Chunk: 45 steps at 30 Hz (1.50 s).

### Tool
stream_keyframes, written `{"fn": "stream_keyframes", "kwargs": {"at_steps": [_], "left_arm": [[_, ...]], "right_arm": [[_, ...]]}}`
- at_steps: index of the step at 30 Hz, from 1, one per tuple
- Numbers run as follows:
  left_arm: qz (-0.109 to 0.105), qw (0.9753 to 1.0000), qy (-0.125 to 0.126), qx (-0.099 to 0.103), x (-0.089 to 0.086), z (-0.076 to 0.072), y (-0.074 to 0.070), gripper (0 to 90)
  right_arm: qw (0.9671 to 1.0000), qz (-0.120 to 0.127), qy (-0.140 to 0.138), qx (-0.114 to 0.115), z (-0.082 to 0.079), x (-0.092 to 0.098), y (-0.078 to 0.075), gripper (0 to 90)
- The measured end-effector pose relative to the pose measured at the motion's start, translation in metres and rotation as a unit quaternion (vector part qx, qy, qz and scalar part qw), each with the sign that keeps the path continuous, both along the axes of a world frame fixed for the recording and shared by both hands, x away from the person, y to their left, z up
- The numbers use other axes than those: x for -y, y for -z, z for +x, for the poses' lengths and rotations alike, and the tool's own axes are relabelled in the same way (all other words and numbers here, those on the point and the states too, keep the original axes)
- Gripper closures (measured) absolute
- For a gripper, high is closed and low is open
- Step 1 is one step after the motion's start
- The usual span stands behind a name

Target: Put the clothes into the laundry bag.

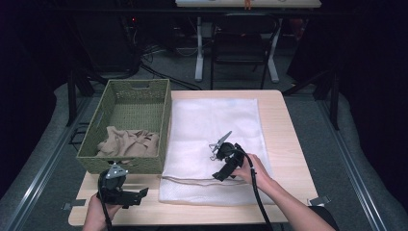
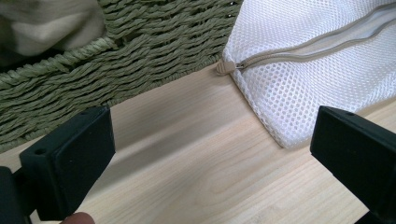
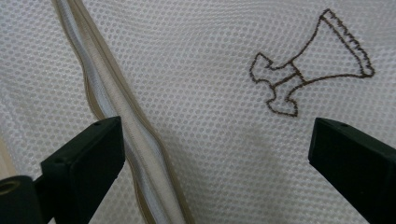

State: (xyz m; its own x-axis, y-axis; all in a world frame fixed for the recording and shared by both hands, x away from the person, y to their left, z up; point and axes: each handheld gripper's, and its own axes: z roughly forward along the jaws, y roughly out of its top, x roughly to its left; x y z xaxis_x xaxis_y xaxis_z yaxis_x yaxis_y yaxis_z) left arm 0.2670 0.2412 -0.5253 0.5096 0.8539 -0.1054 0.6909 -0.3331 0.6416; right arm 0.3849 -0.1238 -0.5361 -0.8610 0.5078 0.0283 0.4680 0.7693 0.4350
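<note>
A white mesh laundry bag (image 1: 211, 120) lies flat on the wooden table (image 1: 284, 144), its beige zipper (image 1: 187, 180) along the near edge. My right gripper (image 1: 220, 174) hovers open over the bag's near part; between its jaws lie bare mesh (image 3: 215, 154), the zipper (image 3: 135, 140) and a brown stitched emblem (image 3: 308, 70). My left gripper (image 1: 139, 194) stands open near the table's front left, holding nothing. Ahead of it (image 2: 210, 140) are bare wood, the bag's corner (image 2: 280, 93) and the zipper pull (image 2: 227, 66).
A green woven basket (image 1: 125, 166) stands left of the bag, with a beige cloth (image 1: 127, 142) bunched in its near end. Its wall (image 2: 140, 42) is close in front of the left gripper. Chairs and desk legs stand beyond the table.
</note>
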Motion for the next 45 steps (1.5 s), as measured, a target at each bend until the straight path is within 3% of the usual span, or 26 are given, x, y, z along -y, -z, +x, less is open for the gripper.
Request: {"fn": "stream_keyframes", "kwargs": {"at_steps": [8,18,29,30,35,45], "left_arm": [[0.0,1.0,0.002,0.0,-0.001,0.0,0.0,0.0],[0.001,1.0,0.007,-0.001,0.0,0.0,0.0,0.0],[0.003,0.9999,0.011,-0.003,0.0,-0.001,0.0,0.0],[0.0,0.9999,0.01,0.004,0.001,-0.002,0.0,0.0],[0.005,0.9999,0.014,-0.001,0.001,-0.001,0.0,0.0],[0.009,0.9998,0.017,-0.003,0.002,-0.002,0.001,0.0]], "right_arm": [[0.9999,0.002,0.004,-0.01,0.001,-0.001,0.01,11.4],[0.9997,-0.012,-0.007,-0.019,0.0,-0.004,0.02,13.7],[0.9996,-0.026,-0.009,-0.001,-0.001,-0.003,0.024,22.8],[0.9996,-0.026,-0.01,0.001,0.0,-0.003,0.024,24.9],[0.9995,-0.028,-0.011,0.0,0.0,-0.003,0.024,25.2],[0.9994,-0.013,0.031,0.006,0.005,0.004,0.021,45.9]]}}
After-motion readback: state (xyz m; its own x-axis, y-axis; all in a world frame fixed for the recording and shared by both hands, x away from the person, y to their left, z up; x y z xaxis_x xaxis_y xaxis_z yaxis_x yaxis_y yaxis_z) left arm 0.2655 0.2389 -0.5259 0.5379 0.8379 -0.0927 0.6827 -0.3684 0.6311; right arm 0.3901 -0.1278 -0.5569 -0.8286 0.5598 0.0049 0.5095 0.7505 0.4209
